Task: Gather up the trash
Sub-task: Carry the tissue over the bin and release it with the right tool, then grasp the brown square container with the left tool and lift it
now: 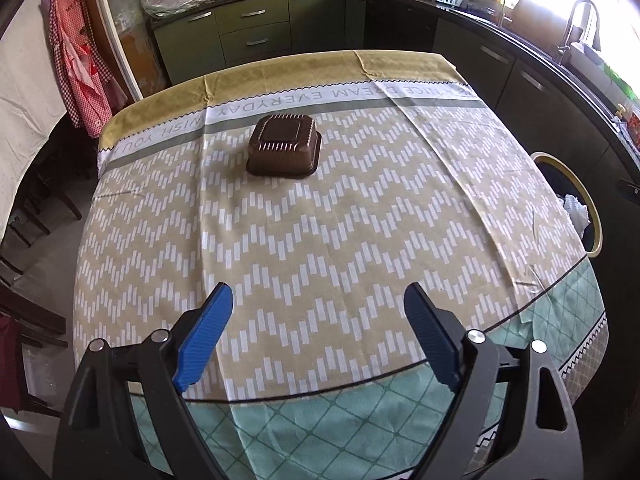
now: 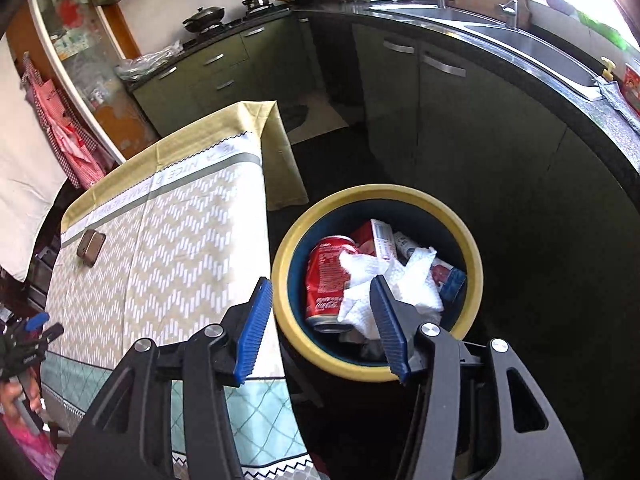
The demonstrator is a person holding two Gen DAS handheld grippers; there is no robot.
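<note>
Brown plastic, ribbed and upturned: the food tray (image 1: pixel 285 148) sits alone far across the tablecloth (image 1: pixel 320 240), the last trash on the table. The left gripper (image 1: pixel 318 336) hovers near, fingers spread wide and empty. Risk: slick sloped walls could squirt out of a pinch, or the cloth could bunch. Right of the table, the right gripper (image 2: pixel 322 320) hangs half-parted over the yellow-rimmed bin (image 2: pixel 400 192), nothing pinched. Inside lie a red cola can (image 2: pixel 328 276), crumpled tissue (image 2: pixel 392 280) and a carton (image 2: pixel 378 236).

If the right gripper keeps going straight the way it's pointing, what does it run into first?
Most likely the crumpled white paper towel on top of the trash in the yellow-rimmed round bin; the right gripper points into it, jaws open and empty. Depth is uncertain.
</note>
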